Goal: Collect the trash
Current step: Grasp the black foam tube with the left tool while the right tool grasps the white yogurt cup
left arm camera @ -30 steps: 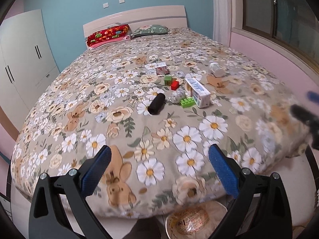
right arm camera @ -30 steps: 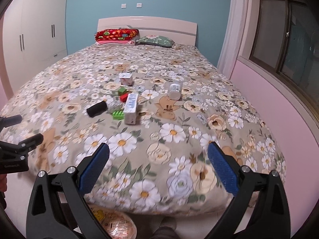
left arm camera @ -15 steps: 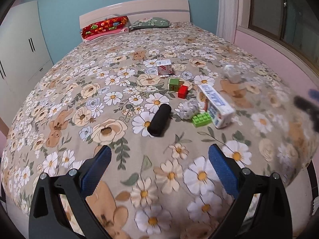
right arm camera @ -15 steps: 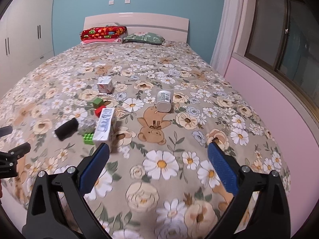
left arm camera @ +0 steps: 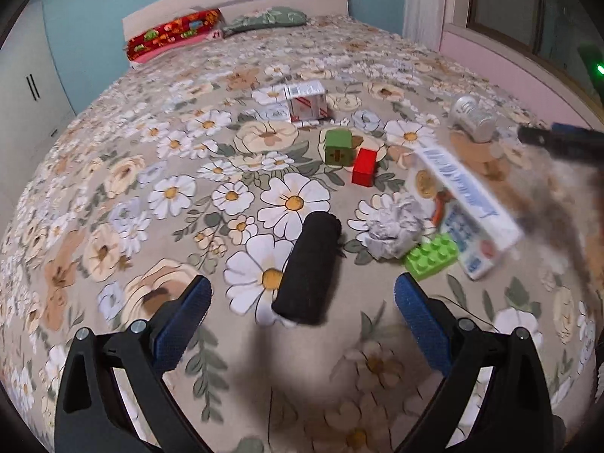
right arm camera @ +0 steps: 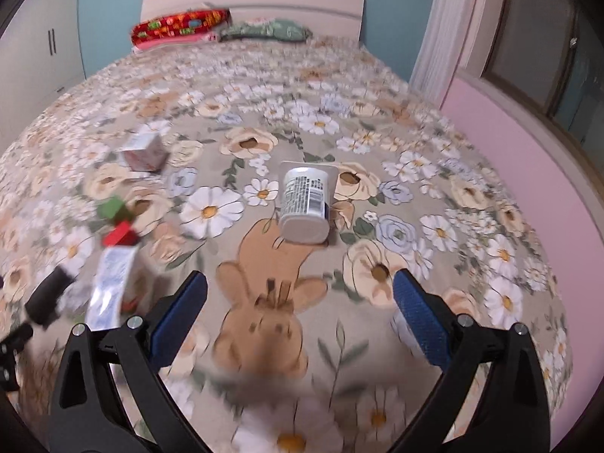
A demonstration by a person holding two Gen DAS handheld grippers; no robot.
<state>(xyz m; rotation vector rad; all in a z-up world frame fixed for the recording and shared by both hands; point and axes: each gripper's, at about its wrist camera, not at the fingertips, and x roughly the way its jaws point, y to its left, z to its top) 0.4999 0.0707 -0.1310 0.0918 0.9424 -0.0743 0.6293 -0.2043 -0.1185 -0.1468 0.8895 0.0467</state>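
Observation:
My left gripper (left arm camera: 302,302) is open and empty over the floral bed, just short of a black cylinder (left arm camera: 307,268) lying between its fingers' line. Beyond lie a crumpled paper ball (left arm camera: 392,230), a white-and-blue carton (left arm camera: 464,204) and a small red-and-white box (left arm camera: 305,100). My right gripper (right arm camera: 300,298) is open and empty, facing a white yogurt cup (right arm camera: 304,204) lying on its side ahead of it. The cup also shows in the left wrist view (left arm camera: 472,117). The carton (right arm camera: 111,287) lies left of the right gripper.
A green brick (left arm camera: 432,256), a green block (left arm camera: 338,147) and a red block (left arm camera: 364,166) lie among the trash. Pillows (left arm camera: 173,36) sit by the headboard. A pink wall (right arm camera: 528,173) and window run along the bed's right side; a wardrobe (left arm camera: 26,87) stands left.
Both grippers have moved forward from the foot of the bed over the bedspread. The black cylinder and the yogurt cup are now much closer. Both stay open.

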